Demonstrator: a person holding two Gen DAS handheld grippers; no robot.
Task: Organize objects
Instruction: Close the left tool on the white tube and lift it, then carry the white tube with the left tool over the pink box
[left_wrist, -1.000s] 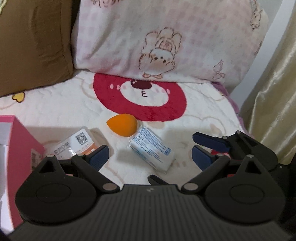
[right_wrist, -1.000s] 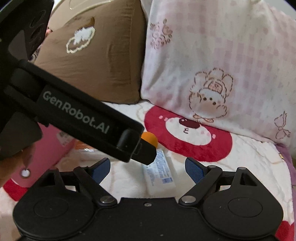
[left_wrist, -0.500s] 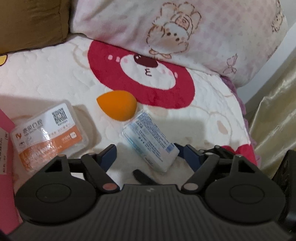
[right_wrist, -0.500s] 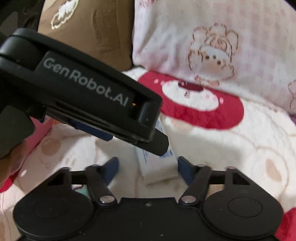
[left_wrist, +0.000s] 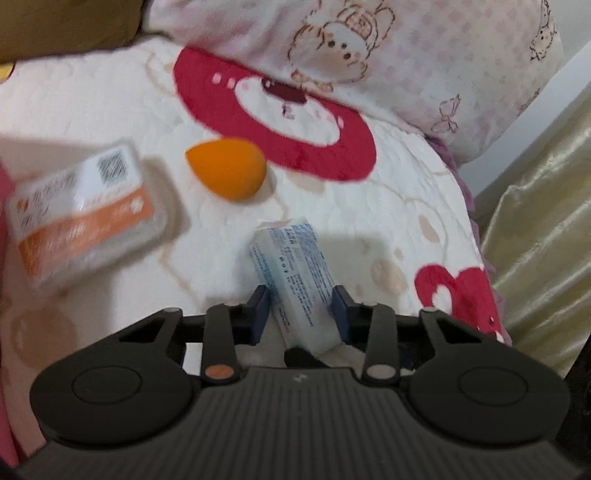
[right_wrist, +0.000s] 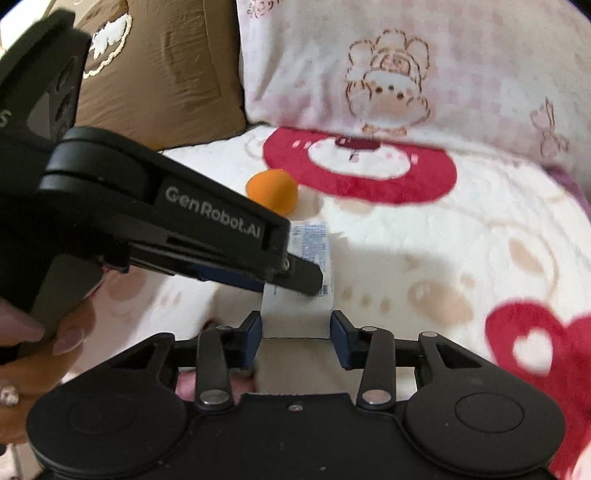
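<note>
A white packet with blue print (left_wrist: 295, 273) lies on the plush blanket. My left gripper (left_wrist: 301, 308) has its blue pads on both sides of the packet's near end, closed on it. In the right wrist view the same packet (right_wrist: 299, 295) sits between the pads of my right gripper (right_wrist: 296, 326), which also touch its sides. The left gripper's black body (right_wrist: 159, 229) crosses over the packet there. An orange teardrop sponge (left_wrist: 227, 168) lies just beyond the packet. A clear box with an orange label (left_wrist: 85, 214) lies at the left.
A pink bunny-print pillow (left_wrist: 388, 55) and a brown cushion (right_wrist: 159, 74) stand at the back. A pink box edge (left_wrist: 5, 192) shows at far left. A gold curtain (left_wrist: 546, 229) hangs at the right, past the blanket's edge.
Both grippers have moved forward onto the white packet and narrowed their jaws around it. The packet has turned to lie more lengthwise between the left gripper's pads.
</note>
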